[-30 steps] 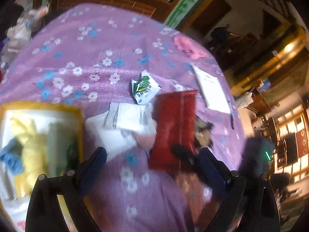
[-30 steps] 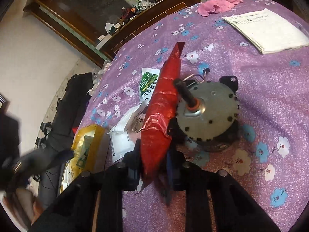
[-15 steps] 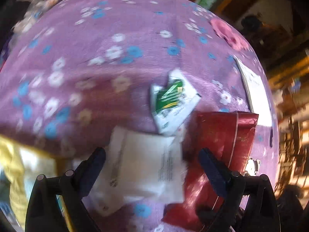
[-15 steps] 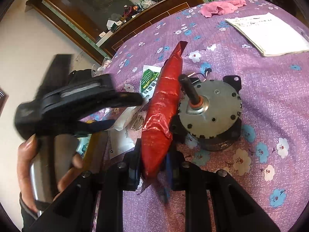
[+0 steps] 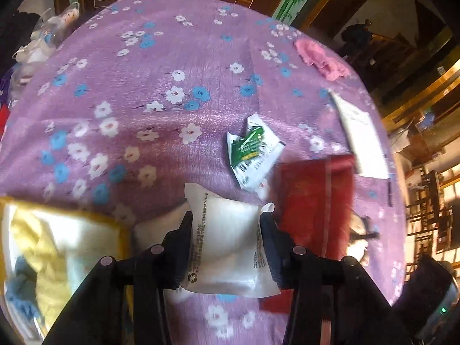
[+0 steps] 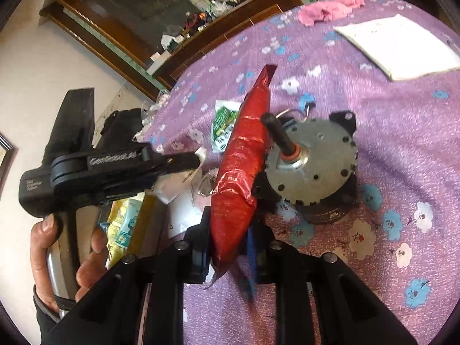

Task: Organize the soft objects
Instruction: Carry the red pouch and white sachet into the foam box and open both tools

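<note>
My left gripper (image 5: 227,230) is shut on a white soft packet (image 5: 227,247) with small print, held just above the purple flowered cloth (image 5: 161,86). My right gripper (image 6: 230,238) is shut on a red foil pouch (image 6: 244,155), held on edge; the pouch also shows in the left wrist view (image 5: 313,201). A green-and-white sachet (image 5: 253,149) lies on the cloth beyond both. A yellow-rimmed bag (image 5: 57,247) with yellow, white and blue soft items sits at lower left. The left gripper body (image 6: 109,169) shows in the right wrist view, left of the pouch.
A round metal motor (image 6: 313,166) with a black shaft stands right beside the red pouch. A white booklet (image 6: 399,46) and a pink cloth (image 6: 327,10) lie at the far side. A wooden shelf (image 6: 201,28) with clutter stands behind the table.
My left gripper has come forward from near the yellow bag to the white packet and closed on it. My right gripper has kept holding the red pouch in place.
</note>
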Demonstrator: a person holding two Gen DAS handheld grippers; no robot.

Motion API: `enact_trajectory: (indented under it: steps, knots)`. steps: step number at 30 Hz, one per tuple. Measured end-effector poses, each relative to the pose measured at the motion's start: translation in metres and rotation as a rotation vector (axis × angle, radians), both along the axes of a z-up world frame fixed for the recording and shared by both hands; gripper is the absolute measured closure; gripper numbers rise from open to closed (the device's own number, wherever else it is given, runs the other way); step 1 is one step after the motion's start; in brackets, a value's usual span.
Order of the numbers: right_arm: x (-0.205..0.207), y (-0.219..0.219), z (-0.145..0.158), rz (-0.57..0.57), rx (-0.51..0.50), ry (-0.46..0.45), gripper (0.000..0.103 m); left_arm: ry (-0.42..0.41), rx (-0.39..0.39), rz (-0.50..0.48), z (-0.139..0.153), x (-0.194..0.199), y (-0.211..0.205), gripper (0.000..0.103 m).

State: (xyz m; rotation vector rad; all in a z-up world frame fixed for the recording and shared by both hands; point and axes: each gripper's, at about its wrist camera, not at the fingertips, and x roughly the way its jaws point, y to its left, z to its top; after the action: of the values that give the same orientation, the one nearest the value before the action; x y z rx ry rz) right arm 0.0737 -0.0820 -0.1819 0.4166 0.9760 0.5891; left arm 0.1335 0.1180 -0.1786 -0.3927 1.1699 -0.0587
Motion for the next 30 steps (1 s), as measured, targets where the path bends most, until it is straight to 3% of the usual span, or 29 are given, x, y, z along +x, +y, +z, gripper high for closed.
enact_trajectory:
  steps: [7, 11, 16, 19, 22, 24, 30]
  knots:
    - [-0.019, 0.001, 0.023, -0.005, 0.014, -0.141, 0.087, -0.168, -0.123, 0.086, 0.051, -0.095, 0.030, 0.056]
    - [-0.023, -0.006, 0.028, 0.024, 0.116, -0.160, 0.087, -0.268, -0.179, 0.197, 0.062, -0.169, 0.060, 0.056]
    - [-0.040, 0.015, 0.038, 0.147, 0.127, -0.234, 0.087, -0.283, -0.134, 0.341, 0.056, -0.229, 0.100, 0.055]
    - [-0.058, 0.034, 0.042, 0.232, 0.116, -0.237, 0.087, -0.274, -0.145, 0.394, 0.042, -0.252, 0.120, 0.055]
    - [-0.080, 0.055, 0.042, 0.305, 0.133, -0.182, 0.087, -0.256, -0.105, 0.436, 0.028, -0.265, 0.129, 0.055]
    - [-0.088, 0.069, 0.044, 0.358, 0.154, -0.152, 0.087, -0.258, -0.123, 0.433, 0.022, -0.266, 0.130, 0.055]
    - [-0.080, 0.137, 0.061, 0.490, 0.083, -0.094, 0.086, -0.293, -0.061, 0.430, 0.024, -0.272, 0.131, 0.053]
